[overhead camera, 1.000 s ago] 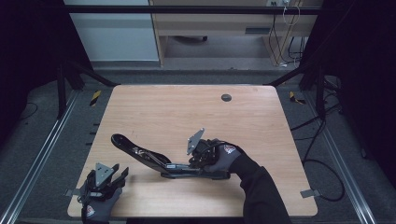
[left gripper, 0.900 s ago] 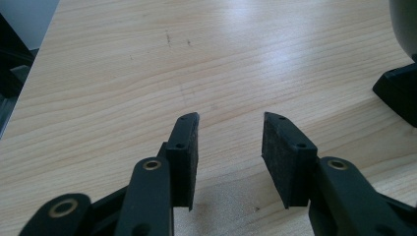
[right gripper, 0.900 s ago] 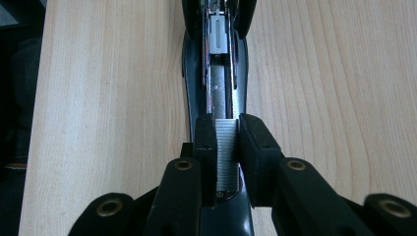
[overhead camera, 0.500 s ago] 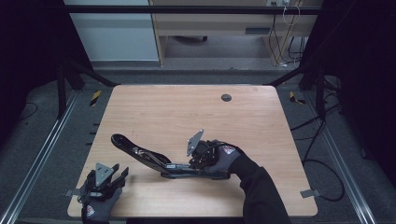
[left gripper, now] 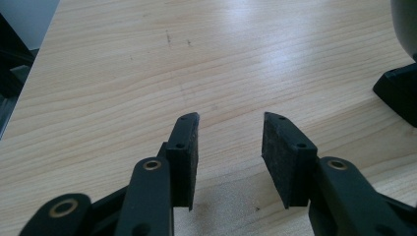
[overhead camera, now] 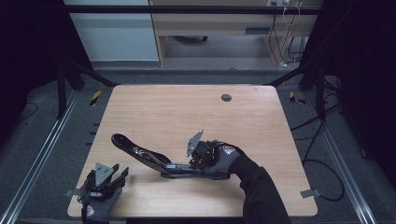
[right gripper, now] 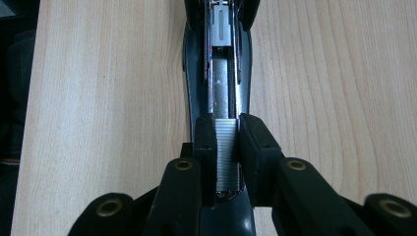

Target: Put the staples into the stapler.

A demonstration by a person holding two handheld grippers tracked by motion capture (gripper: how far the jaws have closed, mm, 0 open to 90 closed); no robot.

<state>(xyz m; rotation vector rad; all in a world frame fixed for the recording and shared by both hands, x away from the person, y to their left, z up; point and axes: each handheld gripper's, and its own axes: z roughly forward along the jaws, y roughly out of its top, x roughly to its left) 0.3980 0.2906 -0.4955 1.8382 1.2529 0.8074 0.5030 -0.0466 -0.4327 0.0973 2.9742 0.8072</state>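
Note:
A black stapler (overhead camera: 148,157) lies swung open on the wooden table (overhead camera: 187,116), its lid arm pointing back left. In the right gripper view its metal staple channel (right gripper: 220,73) runs straight ahead. My right gripper (right gripper: 227,130) is shut on a strip of silver staples (right gripper: 227,157), held just over the near end of that channel. From above, the right gripper (overhead camera: 183,165) sits at the stapler's right end. My left gripper (overhead camera: 120,172) rests near the front left corner, open with nothing between its jaws (left gripper: 231,135). A black part of the stapler (left gripper: 399,91) shows at the right edge of the left gripper view.
A small round dark grommet (overhead camera: 226,97) sits in the table's far right part. Metal rails run along both sides of the table, and cables (overhead camera: 322,140) trail on the floor at the right. A cabinet stands beyond the far edge.

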